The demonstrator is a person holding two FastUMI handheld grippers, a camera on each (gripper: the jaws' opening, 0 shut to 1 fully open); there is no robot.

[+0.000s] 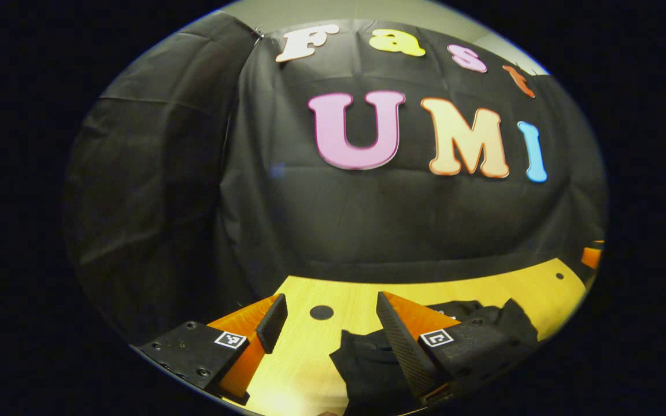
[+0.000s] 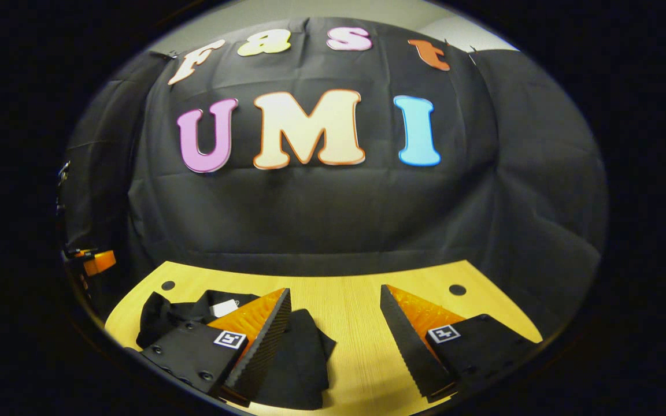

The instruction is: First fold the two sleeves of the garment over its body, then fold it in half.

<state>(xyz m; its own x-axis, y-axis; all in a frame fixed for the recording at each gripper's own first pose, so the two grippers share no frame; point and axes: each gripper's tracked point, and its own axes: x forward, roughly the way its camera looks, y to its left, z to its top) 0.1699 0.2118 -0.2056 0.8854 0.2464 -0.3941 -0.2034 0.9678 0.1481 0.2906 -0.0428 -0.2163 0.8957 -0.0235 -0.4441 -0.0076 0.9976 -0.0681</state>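
**Two grippers held above a dark garment, sleeves yet to be folded**

Two grippers are seen raised over a yellow wooden surface (image 2: 356, 323) on which a black garment (image 2: 301, 361) lies loosely bunched. In the left gripper view, the left gripper (image 1: 328, 323) is held with its jaws apart and nothing between them; the garment (image 1: 367, 364) is seen low and to the right of centre, partly hidden behind the right-hand finger. In the right gripper view, the right gripper (image 2: 336, 323) is likewise held wide open and empty, with the garment lying to the lower left, a pale tag (image 2: 224, 307) visible near its far end.

The task is judged to be at its start: no sleeve can be made out as folded, and the cloth is seen crumpled rather than spread. For the step to be done well, each sleeve is best taken near its cuff, lifted just clear of the surface, and laid across the body without the layers beneath being dragged. Which fold of cloth is a sleeve cannot be told from here.

Bare wood is left to the right of the garment and beyond it, towards the black cloth wall (image 2: 333, 219), so room for spreading is judged ample there. Round holes (image 2: 457, 289) are set in the surface near its far edge. The near edge lies close beneath the jaws, and cloth pulled that way could be let slip off.
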